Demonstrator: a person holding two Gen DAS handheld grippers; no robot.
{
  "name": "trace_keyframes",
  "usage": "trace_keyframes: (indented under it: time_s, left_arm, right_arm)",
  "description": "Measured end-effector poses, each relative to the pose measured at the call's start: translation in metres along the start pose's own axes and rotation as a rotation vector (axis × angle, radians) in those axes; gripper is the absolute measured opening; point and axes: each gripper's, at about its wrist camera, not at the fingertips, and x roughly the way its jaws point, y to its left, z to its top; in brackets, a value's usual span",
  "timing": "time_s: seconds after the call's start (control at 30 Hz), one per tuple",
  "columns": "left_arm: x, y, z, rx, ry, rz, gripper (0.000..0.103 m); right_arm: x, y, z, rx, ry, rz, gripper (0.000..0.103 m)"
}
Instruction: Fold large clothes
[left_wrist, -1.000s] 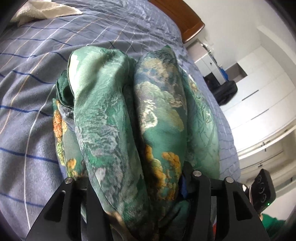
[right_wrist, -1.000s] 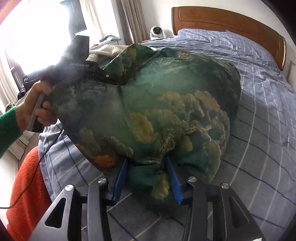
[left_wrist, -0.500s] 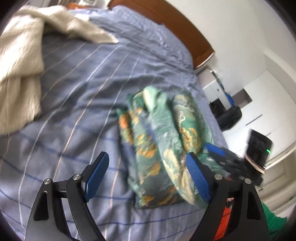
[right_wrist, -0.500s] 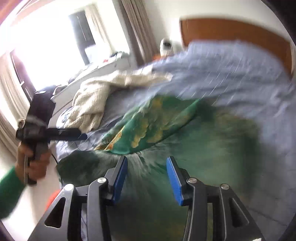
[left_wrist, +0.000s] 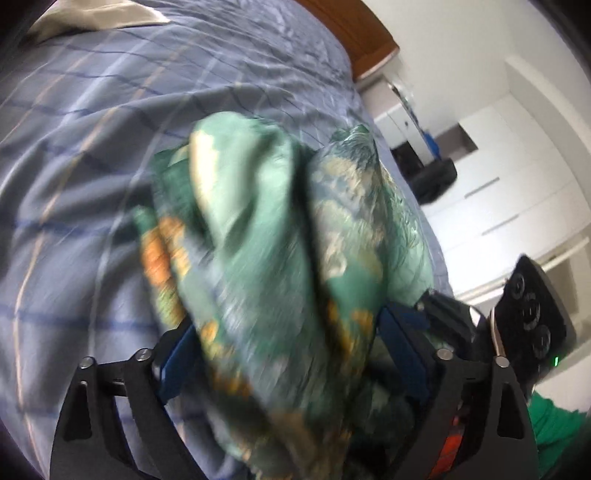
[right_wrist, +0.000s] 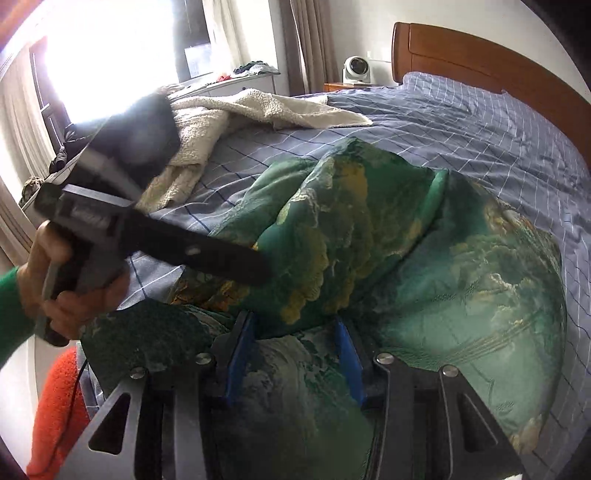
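A green floral garment (left_wrist: 280, 258) lies bunched in thick folds on the blue checked bed (left_wrist: 92, 147). My left gripper (left_wrist: 291, 354) has its blue pads around a wide bundle of the folds; the view is blurred. In the right wrist view the same garment (right_wrist: 424, 266) spreads over the bed (right_wrist: 480, 122). My right gripper (right_wrist: 295, 350) has its blue pads pressed on a fold of it at the near edge. The left gripper (right_wrist: 236, 266) shows there too, held in a hand with its tip on the cloth.
A cream fleece blanket (right_wrist: 229, 122) lies at the bed's far left. The wooden headboard (right_wrist: 480, 62) stands behind. White wardrobes (left_wrist: 517, 192) and a black bag (left_wrist: 432, 177) are beside the bed. An orange cloth (right_wrist: 59, 413) is by the near edge.
Half a second ago both grippers were open and pulled back from the garment. Now both have come in again and closed around folds of it.
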Motion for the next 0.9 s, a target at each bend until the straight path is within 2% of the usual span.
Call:
trace_keyframes:
  time_s: [0.1, 0.17, 0.2, 0.27, 0.33, 0.4, 0.43, 0.5, 0.6, 0.67, 0.73, 0.77, 0.83, 0.9]
  left_arm:
    - [0.02, -0.011, 0.017, 0.026, 0.072, 0.041, 0.101]
    - [0.042, -0.018, 0.024, 0.061, 0.127, 0.132, 0.101]
    - [0.045, -0.016, 0.024, 0.065, 0.131, 0.154, 0.103]
    - [0.048, -0.014, 0.029, 0.049, 0.134, 0.132, 0.102]
    - [0.044, -0.01, 0.028, 0.041, 0.118, 0.099, 0.094]
    - [0.037, -0.006, 0.024, 0.019, 0.094, 0.063, 0.077]
    - [0.034, -0.002, 0.022, 0.0, 0.078, 0.044, 0.073]
    - [0.03, 0.001, 0.016, -0.022, 0.055, 0.03, 0.069]
    - [0.03, -0.003, 0.014, -0.022, 0.041, 0.025, 0.067]
    - [0.03, -0.001, 0.012, -0.035, 0.032, 0.01, 0.067]
    - [0.029, 0.0, 0.01, -0.04, 0.025, 0.005, 0.067]
    - [0.03, 0.0, 0.009, -0.04, 0.022, 0.006, 0.068]
    - [0.026, -0.001, 0.005, -0.027, 0.026, 0.015, 0.069]
    - [0.024, -0.003, 0.005, -0.013, 0.04, 0.041, 0.076]
  right_arm:
    - [-0.002, 0.0, -0.003, -0.005, -0.017, -0.005, 0.046]
    - [-0.002, 0.001, -0.005, -0.011, -0.027, -0.011, 0.046]
    - [-0.002, 0.001, -0.006, -0.015, -0.031, -0.015, 0.046]
    - [-0.004, 0.001, -0.007, -0.014, -0.033, -0.028, 0.046]
    - [-0.012, -0.001, -0.007, -0.006, -0.048, -0.031, 0.046]
    - [-0.024, -0.005, -0.006, 0.023, -0.041, -0.011, 0.046]
    - [-0.032, -0.008, -0.007, 0.045, -0.044, 0.007, 0.048]
    - [-0.057, -0.022, -0.012, 0.11, -0.078, 0.05, 0.069]
    - [-0.095, -0.055, -0.029, 0.234, -0.155, 0.002, 0.076]
    - [-0.109, -0.087, -0.046, 0.356, -0.166, -0.019, 0.081]
    - [-0.11, -0.125, -0.07, 0.499, -0.125, -0.008, 0.081]
    - [-0.102, -0.144, -0.087, 0.573, -0.061, 0.002, 0.081]
    - [-0.089, -0.161, -0.107, 0.644, -0.002, 0.083, 0.081]
    - [-0.079, -0.169, -0.122, 0.722, -0.018, 0.209, 0.081]
